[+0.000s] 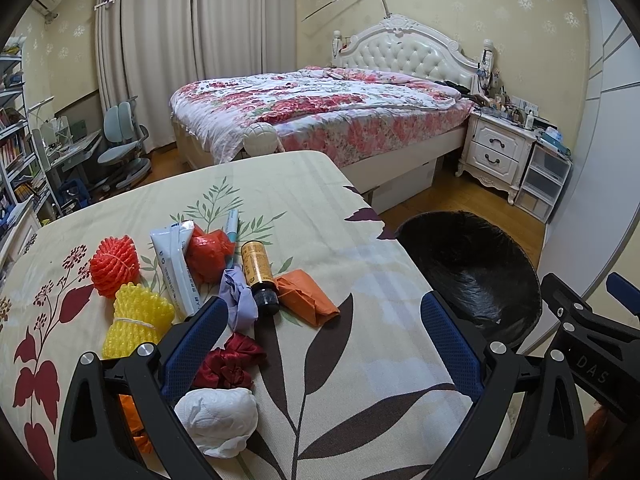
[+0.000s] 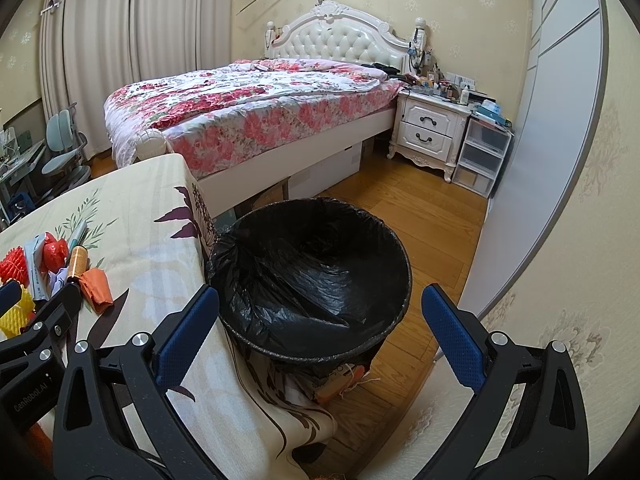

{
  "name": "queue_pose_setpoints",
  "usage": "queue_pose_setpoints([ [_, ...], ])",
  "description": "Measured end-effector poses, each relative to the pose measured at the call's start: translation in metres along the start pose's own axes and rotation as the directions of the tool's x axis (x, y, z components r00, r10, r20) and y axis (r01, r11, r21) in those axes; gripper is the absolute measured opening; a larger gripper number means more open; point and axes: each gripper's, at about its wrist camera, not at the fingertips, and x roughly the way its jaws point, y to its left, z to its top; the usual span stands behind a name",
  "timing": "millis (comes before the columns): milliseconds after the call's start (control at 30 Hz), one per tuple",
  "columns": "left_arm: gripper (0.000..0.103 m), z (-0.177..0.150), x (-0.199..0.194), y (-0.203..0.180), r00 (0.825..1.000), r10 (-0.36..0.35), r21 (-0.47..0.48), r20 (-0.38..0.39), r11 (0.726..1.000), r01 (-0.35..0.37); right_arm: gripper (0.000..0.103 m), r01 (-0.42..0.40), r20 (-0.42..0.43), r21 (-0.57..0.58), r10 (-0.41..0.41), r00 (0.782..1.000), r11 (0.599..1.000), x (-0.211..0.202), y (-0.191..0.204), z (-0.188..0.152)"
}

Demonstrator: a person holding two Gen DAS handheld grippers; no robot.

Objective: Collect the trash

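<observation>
Trash is all heaped at the left end of the cloth-covered table [image 1: 320, 208], probably so it can be picked off piece by piece into the black-bagged bin [image 2: 312, 276] parked right against the table's edge. Left gripper [image 1: 324, 336] hangs over the pile with jaws spread wide and nothing in them, and right gripper [image 2: 316, 336] hovers above the bin just as wide and empty. Stuff-wise it's squishy foam fruit nets [image 1: 138, 314], a crumpled white tissue wad [image 1: 218, 420], a hard amber bottle [image 1: 259, 276] and a folded orange wrapper [image 1: 306, 296].
</observation>
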Motion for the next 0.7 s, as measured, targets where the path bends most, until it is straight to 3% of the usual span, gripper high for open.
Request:
queue_pose_setpoints([
  [700, 0.096, 0.0015, -0.0004, 0.0016, 1.000, 0.002, 0.005, 0.005, 1.000, -0.002, 0.099, 0.001, -0.002, -0.001, -0.001, 1.000, 1.000, 0.0014, -0.0001, -0.0014],
])
